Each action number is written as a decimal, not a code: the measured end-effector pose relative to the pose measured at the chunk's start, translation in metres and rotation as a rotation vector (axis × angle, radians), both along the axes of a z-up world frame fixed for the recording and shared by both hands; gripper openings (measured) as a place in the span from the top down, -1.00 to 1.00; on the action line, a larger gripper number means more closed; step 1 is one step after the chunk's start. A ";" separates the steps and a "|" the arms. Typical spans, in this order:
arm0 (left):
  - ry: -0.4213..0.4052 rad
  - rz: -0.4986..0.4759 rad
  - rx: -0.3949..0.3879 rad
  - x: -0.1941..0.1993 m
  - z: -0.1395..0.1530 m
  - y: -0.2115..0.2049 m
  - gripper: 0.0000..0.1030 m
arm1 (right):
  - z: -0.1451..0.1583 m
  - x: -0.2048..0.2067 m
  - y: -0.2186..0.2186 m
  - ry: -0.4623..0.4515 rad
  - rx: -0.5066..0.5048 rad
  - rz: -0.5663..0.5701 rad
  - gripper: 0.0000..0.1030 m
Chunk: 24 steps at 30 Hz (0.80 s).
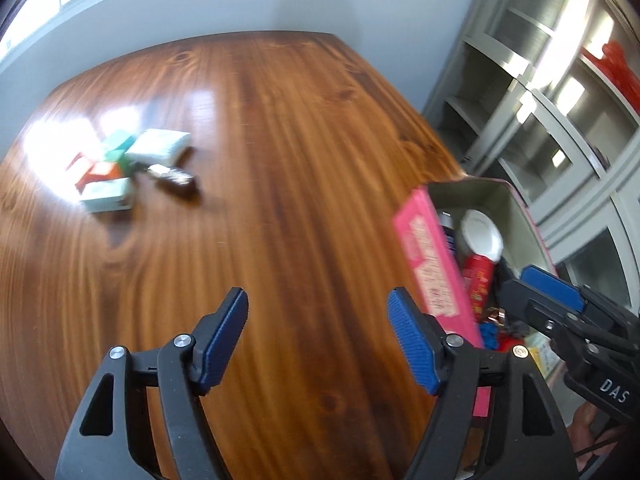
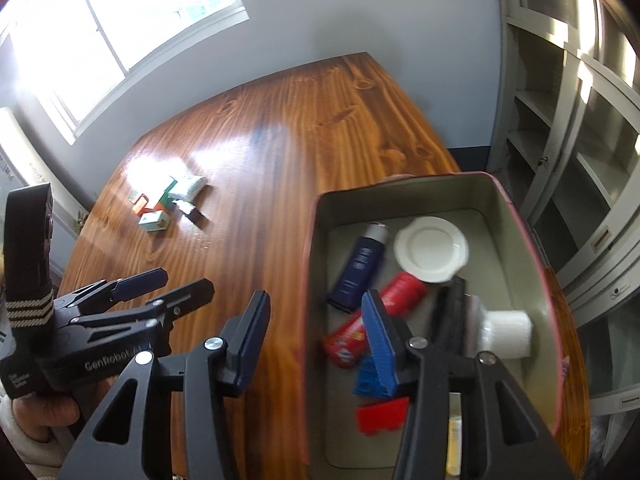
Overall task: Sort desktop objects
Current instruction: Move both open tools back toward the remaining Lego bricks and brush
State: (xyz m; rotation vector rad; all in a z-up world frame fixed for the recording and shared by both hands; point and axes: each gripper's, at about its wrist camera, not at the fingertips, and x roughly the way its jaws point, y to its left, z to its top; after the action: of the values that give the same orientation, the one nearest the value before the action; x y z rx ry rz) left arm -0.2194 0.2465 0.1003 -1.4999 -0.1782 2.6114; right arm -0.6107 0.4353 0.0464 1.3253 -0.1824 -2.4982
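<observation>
My left gripper [image 1: 318, 308] hangs open over bare table wood, nothing between its blue pads. A pink-sided tin box [image 1: 432, 264] stands just to its right. My right gripper [image 2: 316, 304] is open too, held above the left wall of that box [image 2: 400, 196] and holding nothing. Inside lie a dark blue tube [image 2: 358, 268], a white lid [image 2: 430, 248], a red tube [image 2: 376, 316], a white-capped bottle [image 2: 504, 332], and blue [image 2: 366, 380] and red bricks [image 2: 380, 416]. Far off on the left of the table sit several small cartons [image 1: 120, 168] and a small dark bottle [image 1: 176, 180].
The wooden table [image 1: 280, 160] ends at a grey wall on its far side. A grey glass-door cabinet [image 2: 560, 140] stands close on the right, behind the box. A bright window [image 2: 120, 20] is at the far left. A hand [image 2: 44, 404] holds the left gripper.
</observation>
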 end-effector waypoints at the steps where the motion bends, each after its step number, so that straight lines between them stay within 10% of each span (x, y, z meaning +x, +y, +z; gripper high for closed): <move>1: -0.002 0.012 0.000 0.000 0.000 -0.007 -0.47 | 0.001 -0.001 -0.006 0.001 -0.002 0.003 -0.04; 24: -0.062 0.284 -0.005 -0.025 -0.024 -0.195 -0.47 | -0.026 -0.055 -0.174 -0.056 0.046 0.204 -0.16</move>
State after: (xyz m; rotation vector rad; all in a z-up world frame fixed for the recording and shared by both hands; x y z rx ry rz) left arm -0.2441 0.0517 0.0765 -1.6688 -0.4206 2.7791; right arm -0.6659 0.2615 0.0208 1.3593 -0.0015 -2.3095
